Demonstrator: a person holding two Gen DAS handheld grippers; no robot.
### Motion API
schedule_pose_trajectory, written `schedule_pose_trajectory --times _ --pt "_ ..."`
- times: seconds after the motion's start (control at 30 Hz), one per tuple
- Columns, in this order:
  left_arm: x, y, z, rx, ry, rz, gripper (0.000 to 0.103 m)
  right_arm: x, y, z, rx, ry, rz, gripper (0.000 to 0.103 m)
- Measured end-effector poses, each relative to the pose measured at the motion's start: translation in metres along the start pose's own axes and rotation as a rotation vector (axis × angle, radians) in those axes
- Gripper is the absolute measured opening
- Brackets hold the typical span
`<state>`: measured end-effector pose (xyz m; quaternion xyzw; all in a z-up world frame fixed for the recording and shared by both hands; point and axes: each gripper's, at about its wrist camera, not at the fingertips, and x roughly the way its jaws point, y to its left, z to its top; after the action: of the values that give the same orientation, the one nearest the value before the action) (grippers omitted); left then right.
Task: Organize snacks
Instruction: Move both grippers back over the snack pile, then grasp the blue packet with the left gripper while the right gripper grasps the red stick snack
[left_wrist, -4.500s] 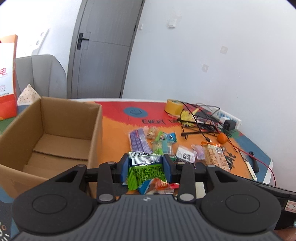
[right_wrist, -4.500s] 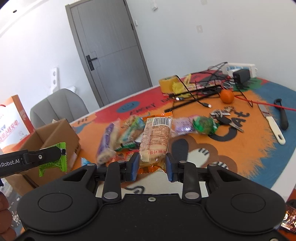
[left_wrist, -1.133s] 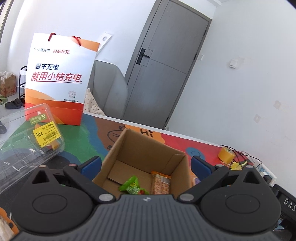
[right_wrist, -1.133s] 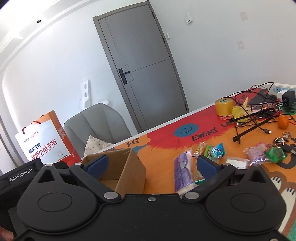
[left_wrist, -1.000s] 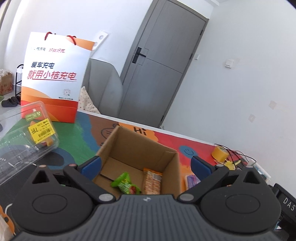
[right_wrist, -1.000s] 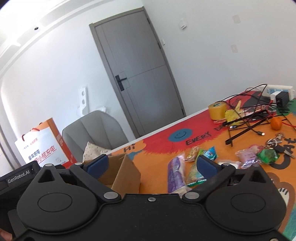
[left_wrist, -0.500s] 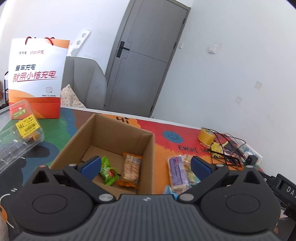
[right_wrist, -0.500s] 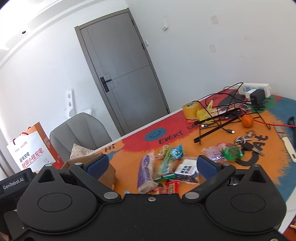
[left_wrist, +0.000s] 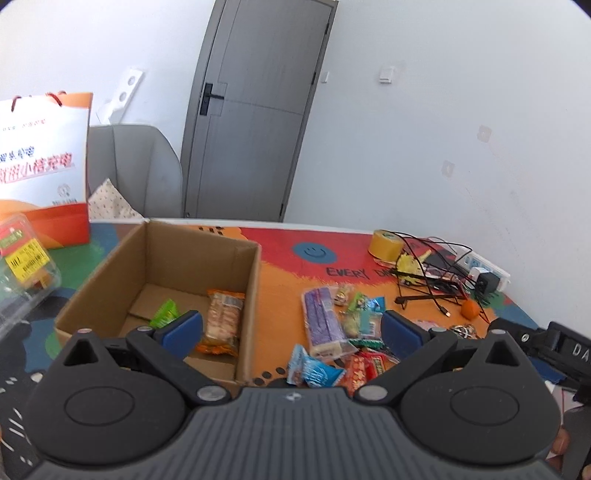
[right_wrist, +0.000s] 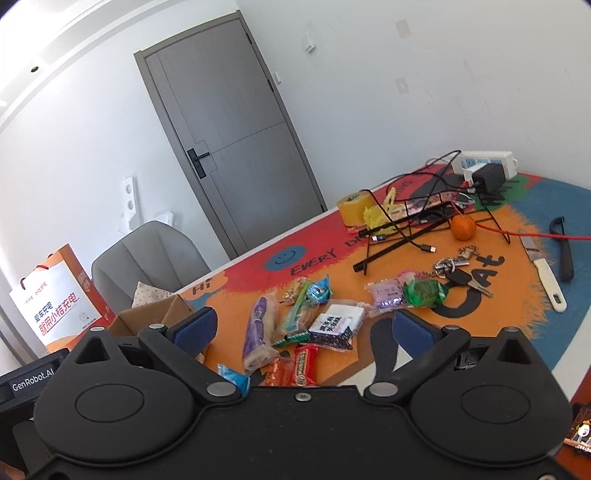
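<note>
Cardboard forms the box (left_wrist: 255, 280) that receives the snacks; it stands open on the left part of the table (left_wrist: 280, 288), and two packets lie on its floor: a green packet (left_wrist: 164, 314) and an orange biscuit pack (left_wrist: 223, 317). The other snacks lie in a loose heap on the orange mat, to the right of the box. The nearest long one is the purple packet (left_wrist: 321, 321); its long axis runs away from the cameras, almost parallel to the box wall.

The left gripper (left_wrist: 291, 328) hangs above the near corner of the box, jaws spread wide and empty, with the heap ahead and a little to its right. The right gripper (right_wrist: 303, 328) has its jaws wide apart and empty too, and it looks straight onto the heap, with the black-and-white packet (right_wrist: 334, 325) and the red bar (right_wrist: 306, 363) between its fingers in that view. I judge the right hand the nearer one for the next pick. Both tools are tilted downward toward the table.
</note>
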<state>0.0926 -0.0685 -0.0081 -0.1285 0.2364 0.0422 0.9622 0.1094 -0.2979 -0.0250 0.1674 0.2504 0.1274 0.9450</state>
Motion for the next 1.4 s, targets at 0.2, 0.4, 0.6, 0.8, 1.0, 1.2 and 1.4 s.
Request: schedule_pose_trajectory --times 0.2,0.4,0.6,0.8,1.0,1.2,1.4 --pt "0.015 -0.012 -0.006 0.023 0.070 -0.049 0.101 0.009 -0.012 -0.011 0.010 0.034 -0.034 0.103" --pt "0.032 -0.028 -0.014 0.066 0.104 -0.052 0.097 0.025 -0.019 -0.021 0.022 0.074 -0.036 0.099" --pt "0.054 -0.042 -0.021 0.101 0.141 -0.051 0.081 0.037 -0.030 -0.028 0.037 0.110 -0.038 0.088" --pt "0.073 -0.047 -0.030 0.114 0.171 -0.012 0.070 0.045 -0.037 -0.034 0.038 0.115 -0.005 0.088" --pt "0.088 -0.049 -0.036 0.120 0.184 0.022 0.066 0.058 -0.036 -0.036 0.035 0.134 0.020 0.088" --pt "0.100 -0.046 -0.041 0.105 0.196 0.054 0.061 0.069 -0.040 -0.038 0.053 0.149 0.036 0.087" --pt "0.112 -0.043 -0.046 0.088 0.208 0.078 0.057 0.080 -0.039 -0.039 0.058 0.173 0.062 0.080"
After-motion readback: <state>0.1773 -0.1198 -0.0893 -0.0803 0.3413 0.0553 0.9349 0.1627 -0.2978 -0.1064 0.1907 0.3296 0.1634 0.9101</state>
